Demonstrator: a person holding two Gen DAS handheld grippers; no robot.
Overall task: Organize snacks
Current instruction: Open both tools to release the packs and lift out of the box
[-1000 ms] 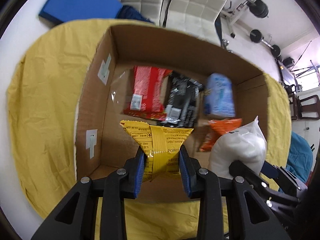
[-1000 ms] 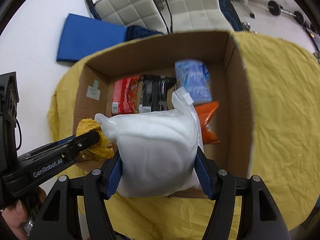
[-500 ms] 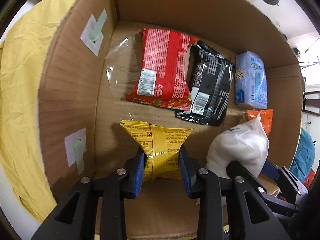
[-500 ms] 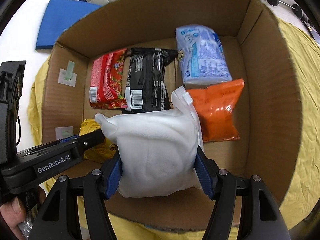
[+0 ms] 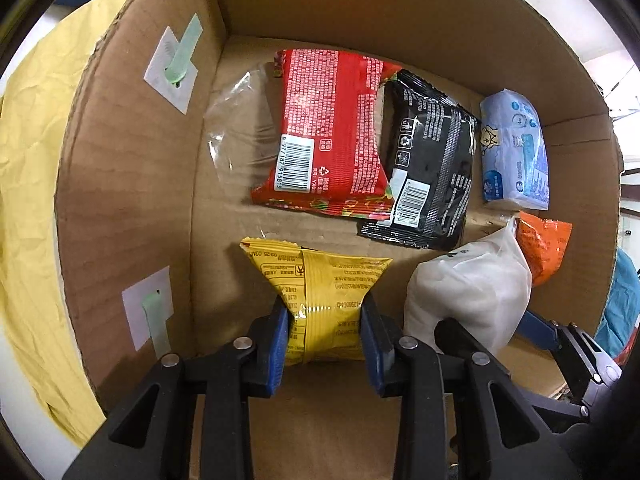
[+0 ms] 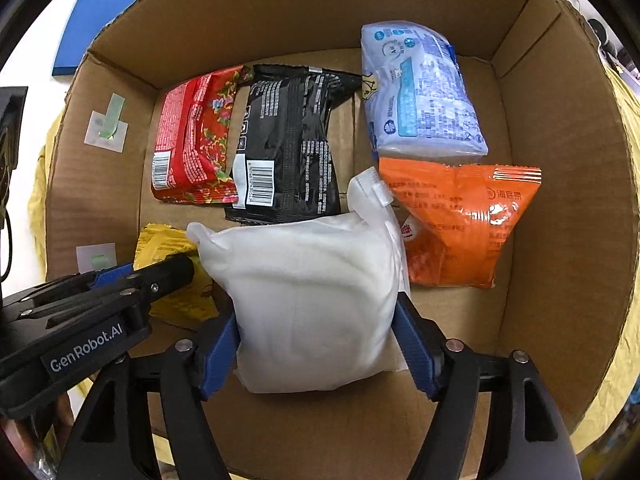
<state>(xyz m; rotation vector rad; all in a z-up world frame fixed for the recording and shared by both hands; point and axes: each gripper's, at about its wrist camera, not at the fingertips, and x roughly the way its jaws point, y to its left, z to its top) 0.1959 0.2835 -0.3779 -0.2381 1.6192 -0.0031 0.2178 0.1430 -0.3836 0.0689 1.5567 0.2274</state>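
Inside the cardboard box point(image 5: 120, 200), my left gripper point(image 5: 325, 332) is shut on a yellow snack packet point(image 5: 328, 292), held low over the near left floor. To its right my right gripper point(image 6: 318, 344) is shut on a white soft pouch point(image 6: 312, 292), also down in the box point(image 6: 568, 200). The yellow packet point(image 6: 168, 248) shows partly behind the left gripper's finger in the right wrist view. The white pouch point(image 5: 472, 292) appears at the right of the left wrist view.
On the box floor lie a red packet point(image 6: 192, 140), a black packet point(image 6: 288, 140), a pale blue packet point(image 6: 420, 96) and an orange packet point(image 6: 460, 224). Yellow cloth point(image 5: 28, 200) surrounds the box. A hand point(image 6: 52, 432) holds the left gripper.
Both grippers have gone down from above the box rim into the box, carrying the yellow packet and the white pouch closer to the floor.
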